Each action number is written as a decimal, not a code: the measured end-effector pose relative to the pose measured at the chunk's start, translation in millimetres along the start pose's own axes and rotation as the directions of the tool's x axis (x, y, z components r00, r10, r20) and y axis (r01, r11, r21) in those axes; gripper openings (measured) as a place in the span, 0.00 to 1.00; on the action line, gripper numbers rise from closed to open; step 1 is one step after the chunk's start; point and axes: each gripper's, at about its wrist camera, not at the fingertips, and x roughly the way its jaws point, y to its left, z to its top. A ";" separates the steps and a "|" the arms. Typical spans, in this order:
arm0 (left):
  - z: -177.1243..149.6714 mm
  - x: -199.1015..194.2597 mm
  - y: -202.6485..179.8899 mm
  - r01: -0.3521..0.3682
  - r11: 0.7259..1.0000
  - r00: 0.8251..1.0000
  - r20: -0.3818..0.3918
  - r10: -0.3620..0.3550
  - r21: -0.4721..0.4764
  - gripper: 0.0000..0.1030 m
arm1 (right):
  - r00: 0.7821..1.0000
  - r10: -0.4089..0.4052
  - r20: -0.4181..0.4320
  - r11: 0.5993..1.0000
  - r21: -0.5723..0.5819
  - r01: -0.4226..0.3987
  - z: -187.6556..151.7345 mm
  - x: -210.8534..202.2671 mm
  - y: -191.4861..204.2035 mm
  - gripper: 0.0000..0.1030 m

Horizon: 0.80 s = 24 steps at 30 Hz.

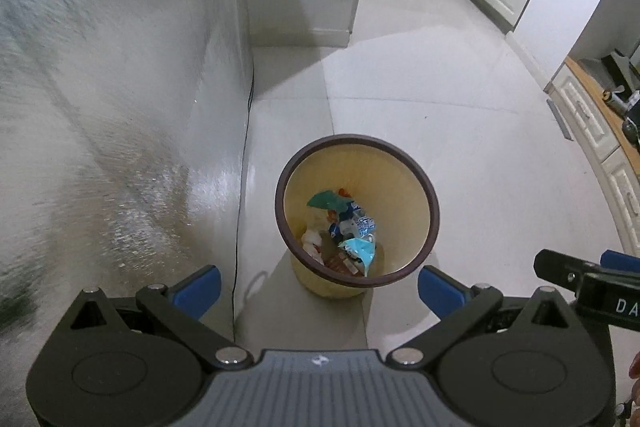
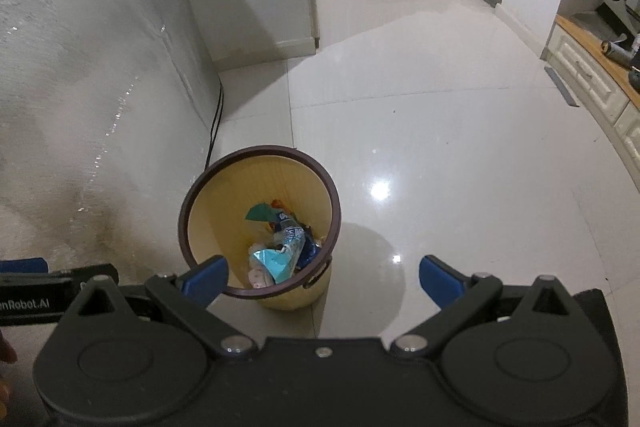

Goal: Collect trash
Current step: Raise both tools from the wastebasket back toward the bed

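Bin [image 1: 416, 187] below and between left jaws; inside right's left jaw.

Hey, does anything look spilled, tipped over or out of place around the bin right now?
Nothing stands out. The bin stands upright on the floor, and the wrappers lie inside it, none on the tiles nearby. Both the left gripper and the right gripper are open and empty above it.
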 end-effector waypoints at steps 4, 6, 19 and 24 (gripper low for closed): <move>-5.9 -23.3 -1.5 0.001 1.000 1.000 0.022 -0.001 0.006 1.00 | 1.000 0.002 0.012 1.000 0.015 -0.002 -5.1 -23.7 -2.1 0.99; -9.6 -32.3 -1.4 0.004 1.000 1.000 0.028 -0.004 0.013 1.00 | 1.000 0.005 0.020 1.000 0.020 -0.005 -7.5 -36.4 -3.0 1.00; -16.7 -131.6 -9.2 0.026 1.000 0.991 0.132 -0.028 0.017 1.00 | 0.993 0.011 0.119 1.000 -0.006 -0.010 -27.5 -132.4 0.3 1.00; -17.7 -181.8 -14.4 0.051 0.998 0.977 0.208 -0.056 0.027 1.00 | 0.974 0.021 0.225 1.000 -0.010 -0.019 -24.2 -188.1 -1.0 1.00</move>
